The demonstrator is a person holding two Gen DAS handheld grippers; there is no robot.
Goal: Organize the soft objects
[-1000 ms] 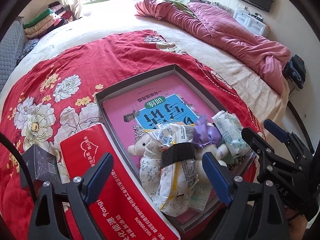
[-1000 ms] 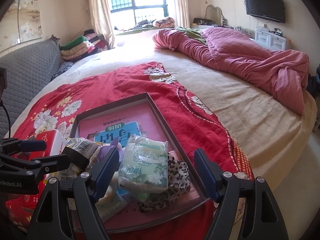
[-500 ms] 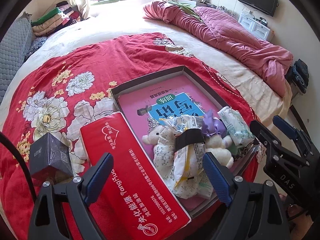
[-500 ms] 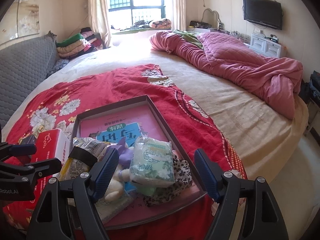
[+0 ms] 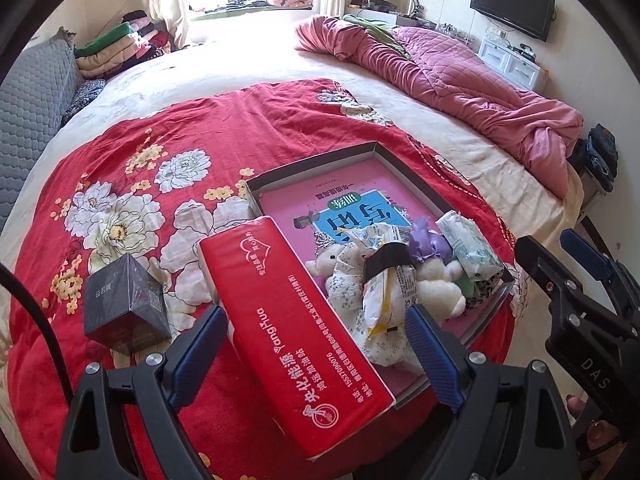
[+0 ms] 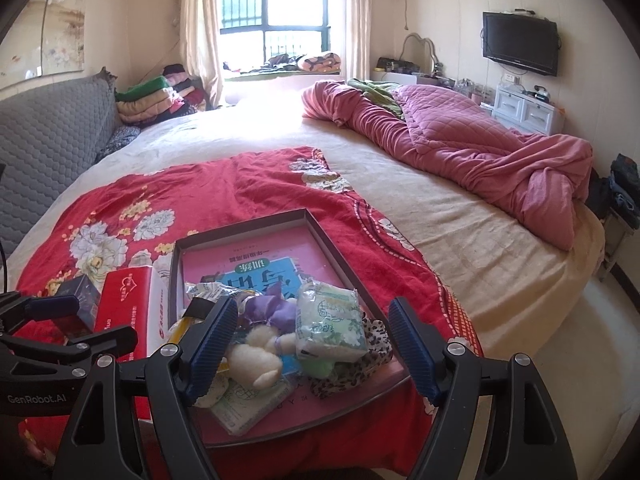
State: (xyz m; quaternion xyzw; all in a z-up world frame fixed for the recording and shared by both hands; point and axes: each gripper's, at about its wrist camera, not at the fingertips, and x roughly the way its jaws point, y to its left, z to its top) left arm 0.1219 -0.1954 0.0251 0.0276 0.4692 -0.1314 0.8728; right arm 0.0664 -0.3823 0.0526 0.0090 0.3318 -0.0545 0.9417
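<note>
Because the soft things are already heaped in the near end of the shallow dark tray, the cream plush toy and white-green tissue pack among them, we hold our left gripper and right gripper spread and empty above it, the red tissue packet outside the tray alongside.

Home bedroom. Big bed with pink quilt, curtained window, wall TV. Folded clothes piled by grey headboard.
</note>
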